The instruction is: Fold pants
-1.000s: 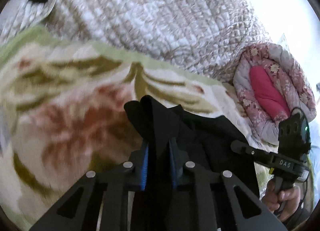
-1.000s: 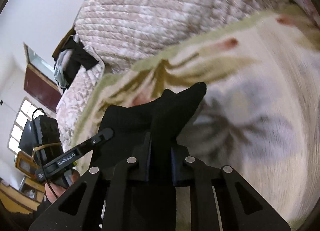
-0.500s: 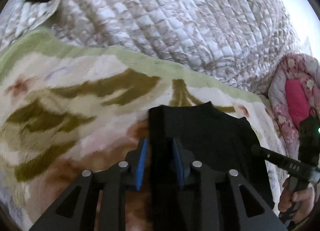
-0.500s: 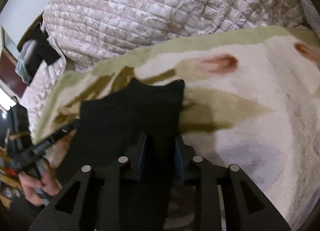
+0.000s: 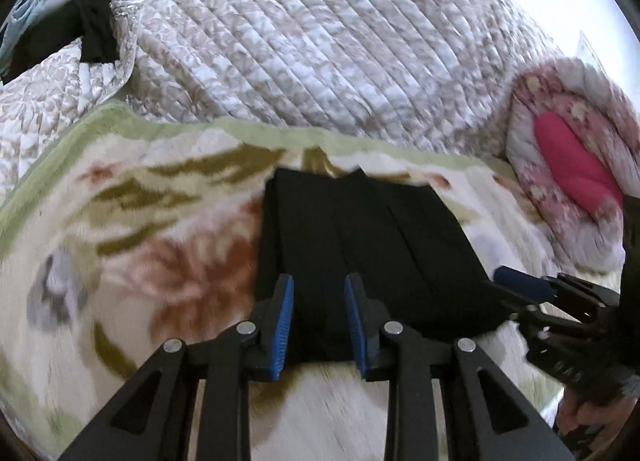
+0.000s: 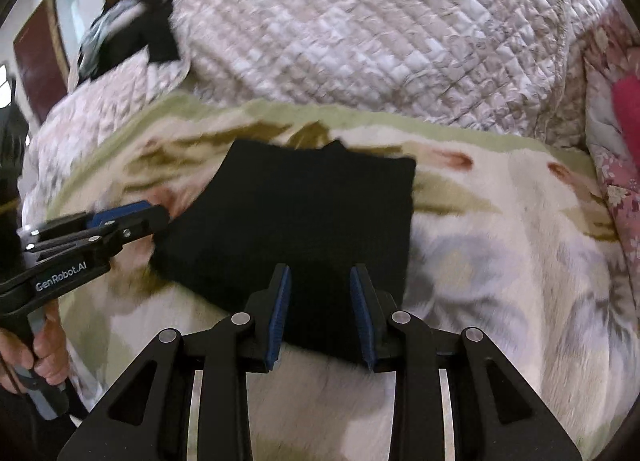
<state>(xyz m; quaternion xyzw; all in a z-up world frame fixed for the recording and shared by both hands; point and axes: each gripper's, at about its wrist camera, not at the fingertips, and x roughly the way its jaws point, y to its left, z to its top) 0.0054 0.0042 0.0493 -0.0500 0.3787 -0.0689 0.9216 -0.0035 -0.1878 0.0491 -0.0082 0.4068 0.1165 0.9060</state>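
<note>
The black pants (image 5: 360,241) lie folded into a flat, roughly square stack on the flowered blanket (image 5: 140,261). My left gripper (image 5: 319,293) hovers over the stack's near left edge, open, with nothing pinched between its blue pads. In the right wrist view the same pants (image 6: 300,221) lie flat, and my right gripper (image 6: 319,285) stands open over their near right edge. Each gripper shows in the other's view: the right gripper (image 5: 520,285) at the pants' right side, the left gripper (image 6: 120,217) at their left corner.
A pale quilted cover (image 5: 320,41) bulges behind the blanket (image 6: 500,261). A rolled pink floral quilt (image 5: 568,165) lies at the right. Dark clothes (image 5: 92,29) hang at the back left. A person's hand (image 6: 44,349) holds the left gripper's handle.
Both grippers held the pants' folded edge a second ago, carried it away over the blanket and laid it down. Both have since let go, opened and drawn back towards me.
</note>
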